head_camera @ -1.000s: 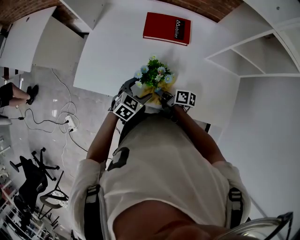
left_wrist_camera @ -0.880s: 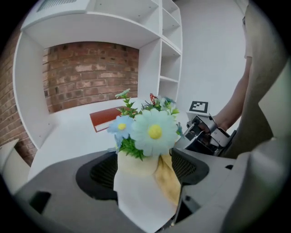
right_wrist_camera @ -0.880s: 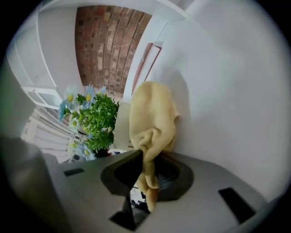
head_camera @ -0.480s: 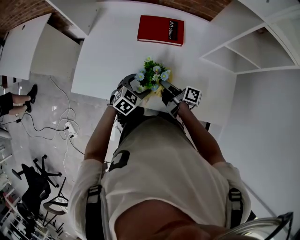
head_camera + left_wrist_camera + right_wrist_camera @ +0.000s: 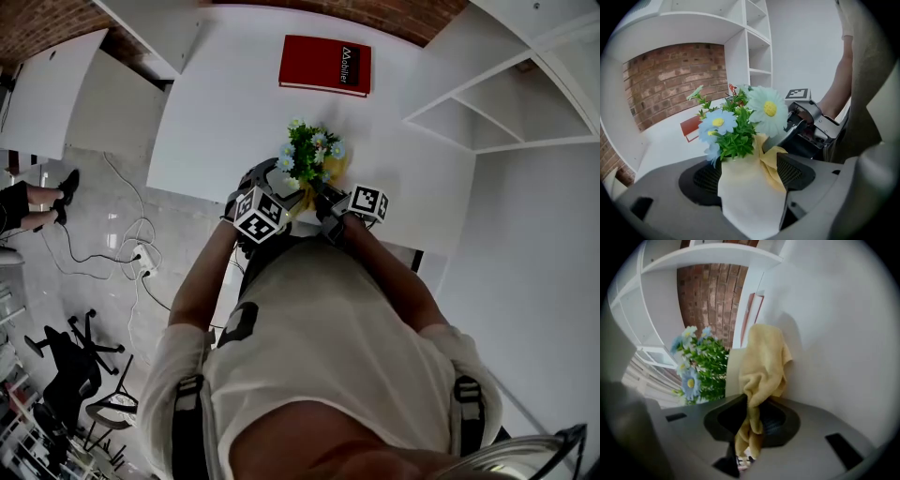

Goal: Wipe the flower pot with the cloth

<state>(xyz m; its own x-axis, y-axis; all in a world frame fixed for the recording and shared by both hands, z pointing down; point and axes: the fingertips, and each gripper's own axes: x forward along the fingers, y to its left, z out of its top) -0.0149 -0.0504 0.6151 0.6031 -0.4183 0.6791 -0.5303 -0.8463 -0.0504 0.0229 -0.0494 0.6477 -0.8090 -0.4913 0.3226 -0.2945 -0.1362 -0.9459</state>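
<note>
Reaching forward with forearms close together, you have your left gripper (image 5: 279, 187) clamped on the white flower pot (image 5: 749, 193) at the table's (image 5: 225, 103) near edge. Your right gripper (image 5: 324, 195) pinches the yellow cloth (image 5: 764, 364) against the pot's side. Bare tabletop lies beyond, up to the red book (image 5: 325, 64).

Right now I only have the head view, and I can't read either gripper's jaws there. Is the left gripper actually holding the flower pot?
Observer: Yes; the left gripper view shows the left gripper clamped on the cream flower pot, one pad on each side.
Operator: And the right one?
Observer: The right gripper pinches a yellow cloth between its jaws.
Operator: Does the cloth touch the pot?
Observer: It lies against the pot's upper side, just under the daisies.
</note>
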